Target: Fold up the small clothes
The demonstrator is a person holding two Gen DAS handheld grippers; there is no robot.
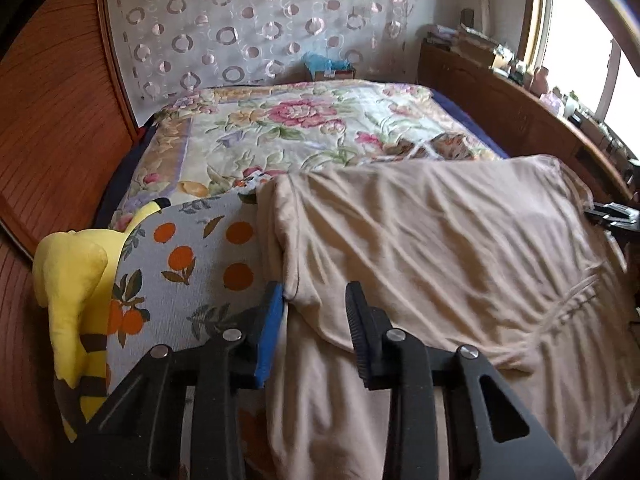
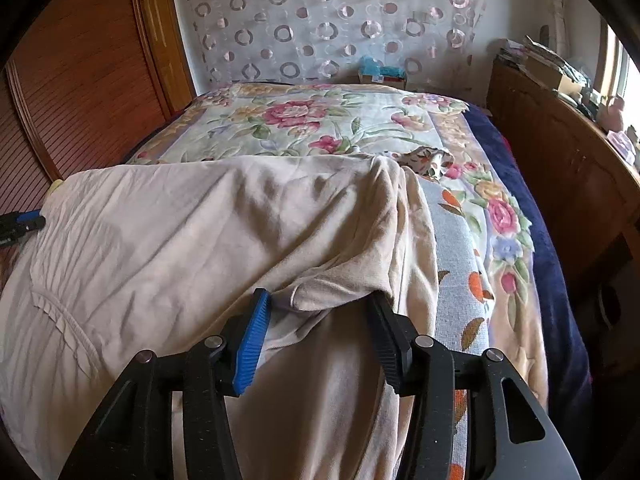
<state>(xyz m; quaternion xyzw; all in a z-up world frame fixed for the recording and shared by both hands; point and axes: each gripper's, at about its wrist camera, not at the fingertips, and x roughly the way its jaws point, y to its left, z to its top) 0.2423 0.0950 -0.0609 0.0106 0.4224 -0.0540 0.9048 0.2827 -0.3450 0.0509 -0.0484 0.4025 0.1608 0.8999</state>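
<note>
**Beige garment between both pairs of jaws**

While you hold both tools over the bed (image 1: pixel 304 128), the beige garment (image 1: pixel 440 248) lies spread out just ahead of them, on top of a grey cloth with orange fruit (image 1: pixel 188 256) and the flowered blanket (image 2: pixel 320 120).

Your left hand-held gripper (image 1: pixel 316 300) is partly open. The left edge of the beige garment sits between its jaws, with a seam touching the tip of the blue pad. I cannot tell if the black pad presses the cloth.

Your right hand-held gripper (image 2: pixel 320 300) is about half open. A folded corner of the same garment lies in the gap, and the cloth drapes over the tip of the black finger. The jaws do not look pinched tight on it.

To the left of your left hand-held gripper, a yellow plush toy (image 1: pixel 76 280) with dark stripes leans beside the grey cloth. Far ahead of both tools hangs a white curtain with ring shapes (image 2: pixel 332 20). A wooden headboard (image 2: pixel 560 168) runs along the right side.
</note>
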